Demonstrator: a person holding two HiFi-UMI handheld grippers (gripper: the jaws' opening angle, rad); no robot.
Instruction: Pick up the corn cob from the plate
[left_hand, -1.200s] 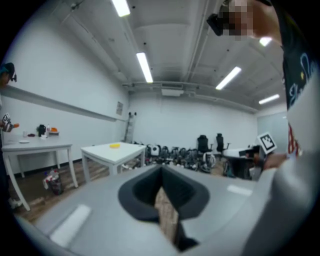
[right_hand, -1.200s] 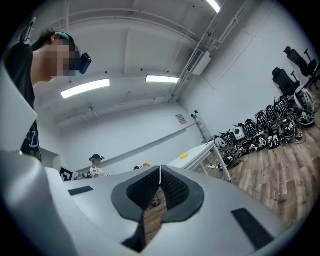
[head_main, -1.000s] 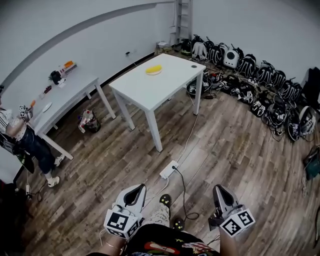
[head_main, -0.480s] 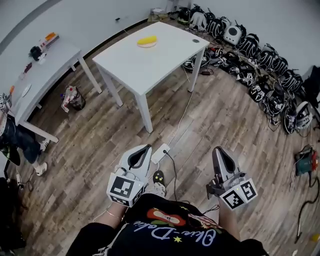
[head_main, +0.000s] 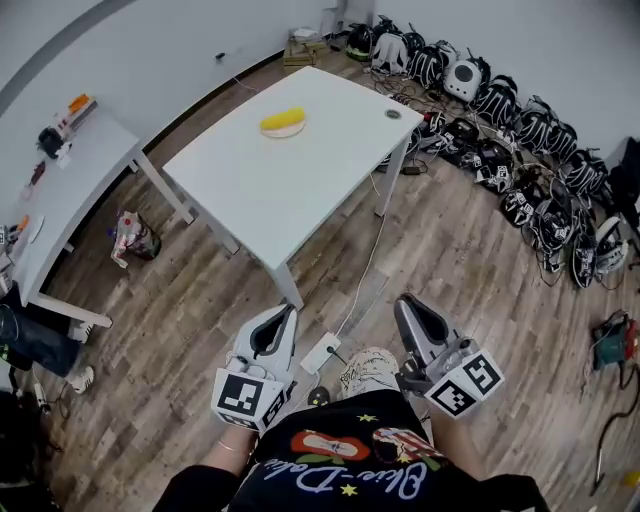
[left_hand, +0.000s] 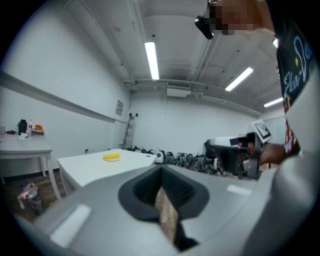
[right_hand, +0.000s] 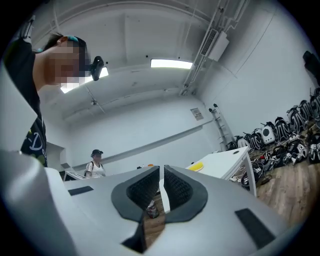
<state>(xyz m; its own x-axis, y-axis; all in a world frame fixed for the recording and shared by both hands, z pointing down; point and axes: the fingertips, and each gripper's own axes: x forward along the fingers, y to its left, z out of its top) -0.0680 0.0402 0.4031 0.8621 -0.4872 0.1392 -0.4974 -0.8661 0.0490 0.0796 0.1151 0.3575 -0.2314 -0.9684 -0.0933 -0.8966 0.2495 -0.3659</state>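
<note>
Because the corn cob lay on its plate toward the far end of the white surface, well apart from both tools, neither had anything to grip. The left hand-held gripper and the right hand-held gripper were carried low in front of the person's body, roughly level and aimed toward the surface. This read as a carrying posture for an approach rather than a reach. Each one's own view showed its dark ribbed pads drawn together at the tip, with only a sliver of wooden floor visible through the slot. Both were therefore closed and empty, and they would need to part before the cob could be taken.

The head view alone gave the layout. It showed a power strip with its cable on the floor between the person and the surface, a second surface to the left, and a row of dark packs along the wall. The left gripper view showed the cob side-on as a low yellow shape, with the other tool off to the right. The right gripper view caught the cob only as a yellow sliver, but added a standing person by the far wall, absent from the left gripper view.
</note>
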